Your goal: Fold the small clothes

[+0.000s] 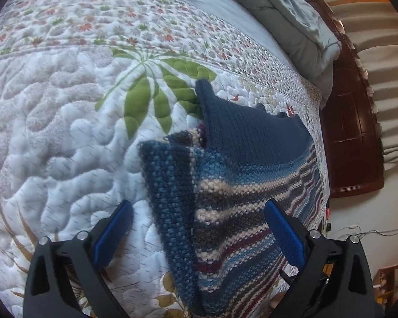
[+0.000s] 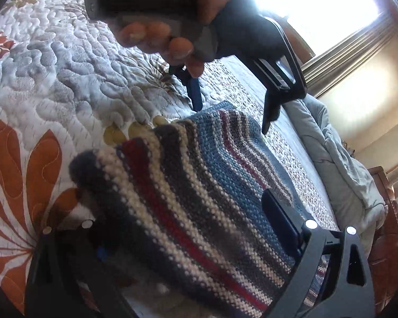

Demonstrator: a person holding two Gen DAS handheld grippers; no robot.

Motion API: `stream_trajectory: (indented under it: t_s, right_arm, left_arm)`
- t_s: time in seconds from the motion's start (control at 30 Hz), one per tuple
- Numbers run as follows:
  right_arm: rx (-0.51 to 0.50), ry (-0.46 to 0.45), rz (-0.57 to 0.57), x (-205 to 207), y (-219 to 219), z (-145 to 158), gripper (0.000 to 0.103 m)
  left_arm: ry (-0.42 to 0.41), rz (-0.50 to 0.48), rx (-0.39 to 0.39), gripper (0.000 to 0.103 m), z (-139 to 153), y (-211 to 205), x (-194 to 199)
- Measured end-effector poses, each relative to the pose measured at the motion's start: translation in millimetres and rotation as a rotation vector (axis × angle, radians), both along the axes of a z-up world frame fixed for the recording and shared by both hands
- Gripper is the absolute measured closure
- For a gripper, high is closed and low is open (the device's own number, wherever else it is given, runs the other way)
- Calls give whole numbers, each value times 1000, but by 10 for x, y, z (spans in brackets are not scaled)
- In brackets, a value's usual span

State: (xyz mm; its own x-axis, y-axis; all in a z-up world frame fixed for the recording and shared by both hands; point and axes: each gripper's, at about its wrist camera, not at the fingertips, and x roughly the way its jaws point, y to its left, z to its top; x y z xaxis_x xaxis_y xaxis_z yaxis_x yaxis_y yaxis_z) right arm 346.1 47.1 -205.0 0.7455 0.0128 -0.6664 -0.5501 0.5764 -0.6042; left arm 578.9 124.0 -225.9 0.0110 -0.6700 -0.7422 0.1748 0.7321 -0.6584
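Observation:
A small knitted garment [image 1: 225, 185], striped blue, cream, grey and dark red with a plain dark blue part at its far end, lies partly folded on the quilt. My left gripper [image 1: 199, 209] is open, its blue pads either side of the garment's near edge, touching nothing. In the right wrist view the same garment [image 2: 188, 185] bulges up between the fingers of my right gripper [image 2: 183, 228]. Its jaws stand wide and the left finger is buried under the knit. The left gripper [image 2: 228, 116] shows beyond the garment, held by a hand [image 2: 169, 34].
The bed carries a white quilt [image 1: 66, 137] with green and orange leaf prints. A bunched pale blue duvet [image 1: 291, 23] lies at the far end. A dark wooden headboard [image 1: 350, 122] and a wall stand to the right. A bright window [image 2: 318, 2] with curtains lies beyond the bed.

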Motion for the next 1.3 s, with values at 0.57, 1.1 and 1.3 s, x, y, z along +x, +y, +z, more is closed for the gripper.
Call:
stream_trajectory:
  t_s: [0.57, 1.1, 1.3]
  right_arm:
    - [83, 67, -42, 301, -52, 33, 78]
    - [274, 4, -92, 149, -638, 1035, 84]
    - [355, -12, -127, 100, -1045, 1317, 84]
  left_arm:
    - [-84, 11, 19, 80, 132, -169, 34]
    - [-186, -2, 176, 81, 1360, -809, 17]
    - [-222, -29, 222, 81, 1727, -1247, -14]
